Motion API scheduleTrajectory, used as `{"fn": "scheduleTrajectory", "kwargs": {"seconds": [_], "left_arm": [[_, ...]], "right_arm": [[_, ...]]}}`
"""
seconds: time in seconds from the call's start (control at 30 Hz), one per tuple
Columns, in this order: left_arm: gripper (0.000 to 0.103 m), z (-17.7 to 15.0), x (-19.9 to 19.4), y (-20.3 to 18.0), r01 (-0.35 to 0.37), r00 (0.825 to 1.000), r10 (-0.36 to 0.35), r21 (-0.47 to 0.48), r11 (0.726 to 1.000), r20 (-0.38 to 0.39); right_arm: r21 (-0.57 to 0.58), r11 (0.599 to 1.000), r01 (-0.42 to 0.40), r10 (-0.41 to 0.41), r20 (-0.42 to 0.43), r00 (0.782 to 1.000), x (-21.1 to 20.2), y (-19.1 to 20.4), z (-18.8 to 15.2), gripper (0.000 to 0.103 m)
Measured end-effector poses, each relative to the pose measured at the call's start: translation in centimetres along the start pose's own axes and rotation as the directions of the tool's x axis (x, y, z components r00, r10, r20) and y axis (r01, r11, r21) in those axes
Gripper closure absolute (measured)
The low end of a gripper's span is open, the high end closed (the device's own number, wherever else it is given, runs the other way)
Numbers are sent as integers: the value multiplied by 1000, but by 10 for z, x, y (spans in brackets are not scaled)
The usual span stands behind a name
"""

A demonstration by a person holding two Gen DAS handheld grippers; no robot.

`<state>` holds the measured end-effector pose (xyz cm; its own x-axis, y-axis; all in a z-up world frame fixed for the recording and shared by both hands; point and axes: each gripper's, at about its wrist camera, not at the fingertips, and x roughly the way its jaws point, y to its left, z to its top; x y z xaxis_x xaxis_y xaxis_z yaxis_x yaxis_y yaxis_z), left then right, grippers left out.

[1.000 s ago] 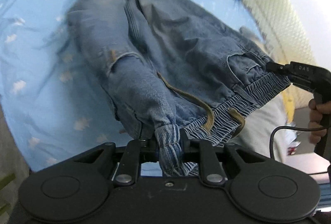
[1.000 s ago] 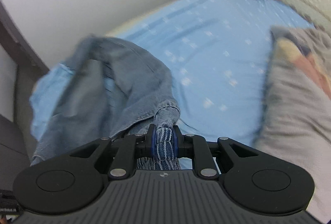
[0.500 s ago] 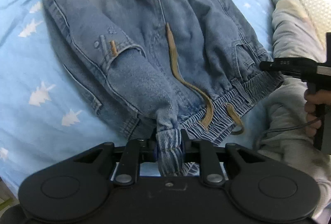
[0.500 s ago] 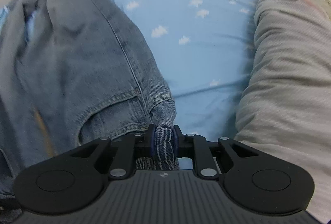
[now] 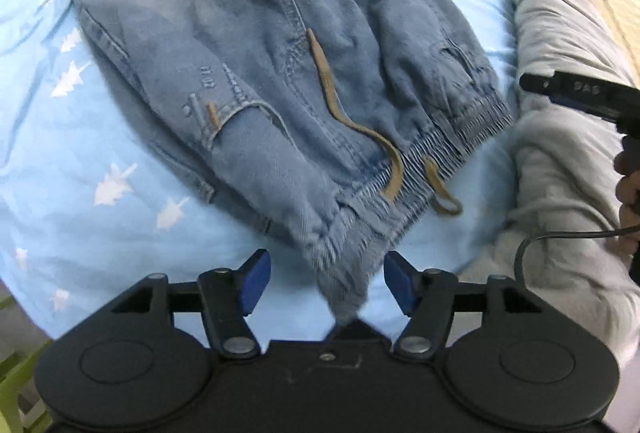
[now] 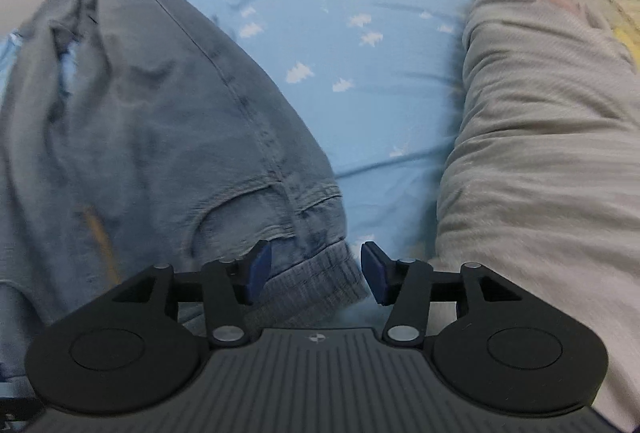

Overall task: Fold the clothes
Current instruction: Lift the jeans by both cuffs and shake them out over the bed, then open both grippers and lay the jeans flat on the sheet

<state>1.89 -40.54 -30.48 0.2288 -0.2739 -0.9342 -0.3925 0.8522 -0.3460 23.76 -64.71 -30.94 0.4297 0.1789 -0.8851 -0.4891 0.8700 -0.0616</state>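
Here the jeans [image 5: 304, 81] lie on the blue bedsheet [image 5: 80, 161], long axis running from the elastic waistband [image 5: 424, 169] near the cameras to the legs stretching away. The left gripper [image 5: 326, 283] is spread wide, a waistband corner loose between its jaws. The right gripper [image 6: 316, 275] is likewise spread apart around the other corner, beside a grey garment [image 6: 540, 137].

The black right gripper [image 5: 576, 93], seen from the left wrist camera, has pale letters on its side that look like "DAS". The jeans [image 5: 280, 73] have small stitched marks near the pocket, too blurry to read.
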Motion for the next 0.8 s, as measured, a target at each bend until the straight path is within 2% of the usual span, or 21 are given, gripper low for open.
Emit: {"fn": "scheduleTrajectory", "kwargs": {"seconds": [0.17,0.3,0.43,0.6,0.8], "left_arm": [[38,-2,-37,16,8,1000,-8,59,998,13],[38,-4,-66,30,13,1000,-15,107,994,23],[38,6,-102,60,17,998,-26,129,991,64],[38,22,-144,104,31,994,-49,184,982,95],[38,44,-189,149,-18,990,-24,293,956,140]], "right_arm": [[21,1000,-22,20,67,998,-61,31,-9,51],[37,999,-34,29,125,992,-109,73,-18,52],[51,998,-37,29,158,987,-142,120,-26,52],[109,994,1,-23,200,980,-174,179,-28,53],[220,975,27,-74,209,975,-191,246,-27,53]]}}
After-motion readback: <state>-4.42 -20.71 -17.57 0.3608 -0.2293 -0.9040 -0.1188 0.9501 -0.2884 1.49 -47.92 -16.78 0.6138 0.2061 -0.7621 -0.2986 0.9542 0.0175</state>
